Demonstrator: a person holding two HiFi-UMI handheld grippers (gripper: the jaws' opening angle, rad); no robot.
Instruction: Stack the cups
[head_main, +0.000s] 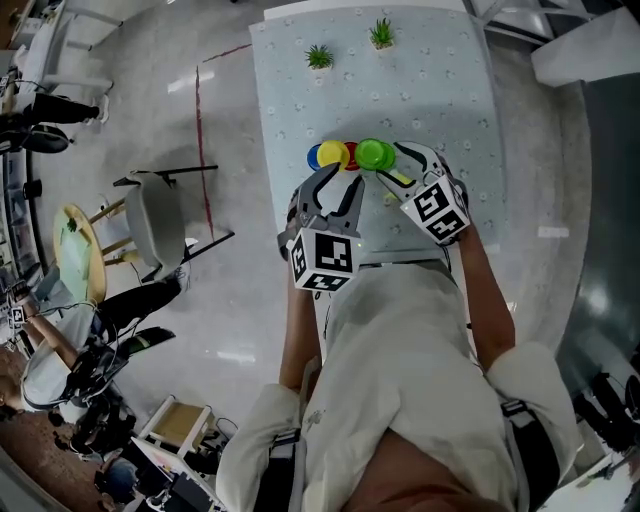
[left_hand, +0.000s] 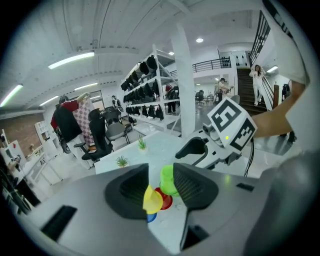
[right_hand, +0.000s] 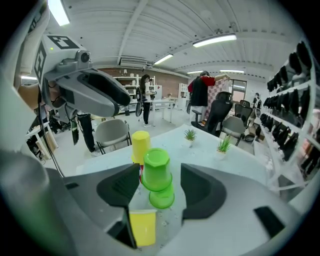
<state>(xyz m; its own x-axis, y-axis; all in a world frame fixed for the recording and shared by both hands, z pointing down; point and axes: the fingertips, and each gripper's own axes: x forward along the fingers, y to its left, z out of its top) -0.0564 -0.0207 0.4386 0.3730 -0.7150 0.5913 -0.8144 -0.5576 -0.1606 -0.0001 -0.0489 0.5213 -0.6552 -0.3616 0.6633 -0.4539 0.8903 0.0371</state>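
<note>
On the pale table (head_main: 440, 90) stand a blue cup (head_main: 313, 157), a yellow cup (head_main: 333, 154), a red cup (head_main: 350, 152) and a green cup (head_main: 373, 153) in a tight row. In the right gripper view an upturned green cup (right_hand: 156, 169) leans on a second green cup (right_hand: 162, 198). My right gripper (right_hand: 160, 182) is open around it, with a gap at each pad. Another yellow cup (right_hand: 143, 227) lies close under that gripper. My left gripper (head_main: 337, 180) hovers just short of the row, jaws half apart and empty. The upturned yellow cup (left_hand: 152, 199) shows beyond them.
Two small potted plants (head_main: 319, 56) (head_main: 381, 34) stand at the table's far end. A grey chair (head_main: 155, 215) is on the floor to the left of the table. The table's left edge runs close to the blue cup.
</note>
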